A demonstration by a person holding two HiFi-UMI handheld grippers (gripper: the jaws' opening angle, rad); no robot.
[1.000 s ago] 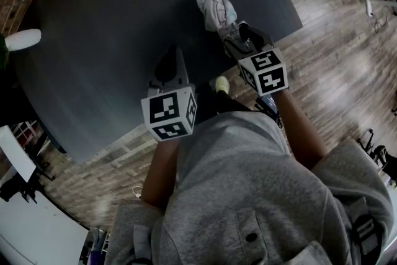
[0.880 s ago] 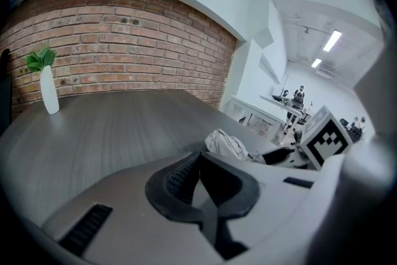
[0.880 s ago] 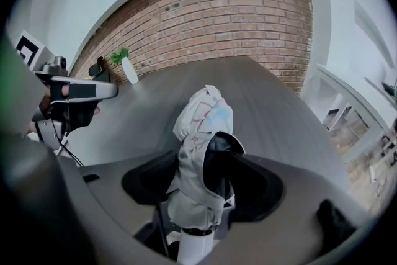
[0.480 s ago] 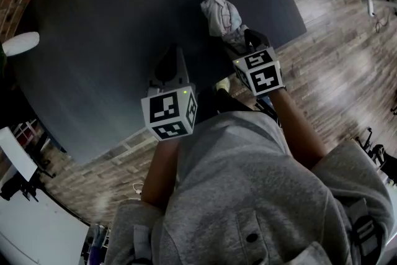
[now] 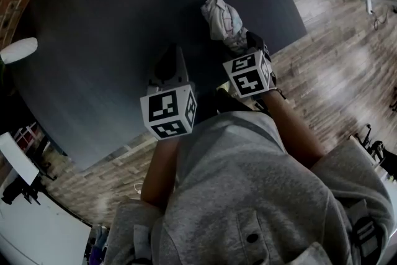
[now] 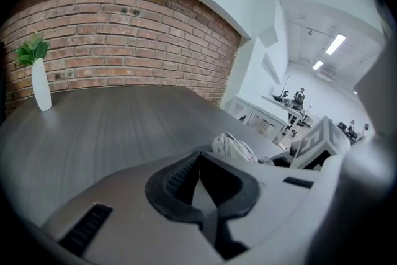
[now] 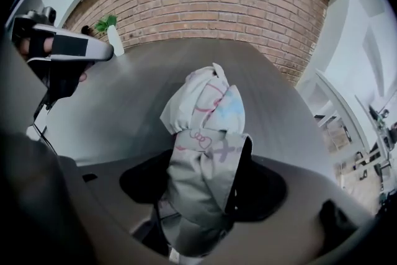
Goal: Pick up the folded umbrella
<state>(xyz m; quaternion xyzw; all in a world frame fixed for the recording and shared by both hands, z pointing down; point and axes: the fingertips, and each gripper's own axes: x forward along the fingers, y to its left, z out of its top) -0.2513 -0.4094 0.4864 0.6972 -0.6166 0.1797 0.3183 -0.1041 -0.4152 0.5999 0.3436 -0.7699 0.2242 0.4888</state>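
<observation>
1. The folded umbrella (image 5: 222, 15) is seen lying on the dark round table (image 5: 105, 15), close to the edge nearest the person; in the right gripper view its fabric (image 7: 208, 127) is shown white with pink and blue doodles, gathered in at the middle.
2. The right gripper (image 5: 243, 43) is pointed steeply down at the near end of the umbrella; its jaws have just been opening and are now spread as wide as they go.
3. In the right gripper view (image 7: 201, 186) the lower part of the umbrella is framed between the two dark pads; a gap is seen on either side, so nothing is clamped; the umbrella is straddled, not gripped.
4. The left gripper (image 5: 172, 59) is held over the table beside the right one, well clear of the umbrella; in its own view (image 6: 198, 161) the jaws are brought together at the tips, and nothing is held between them.
5. From the left gripper view the umbrella (image 6: 232, 147) is spotted just past the jaws, to the right, with the right gripper's marker cube (image 6: 319, 143) next to it.
6. A white vase (image 6: 41, 85) with green leaves is stood at the far side of the table, in front of the brick wall (image 6: 124, 34); a wooden floor (image 5: 335, 77) is seen around the table.
</observation>
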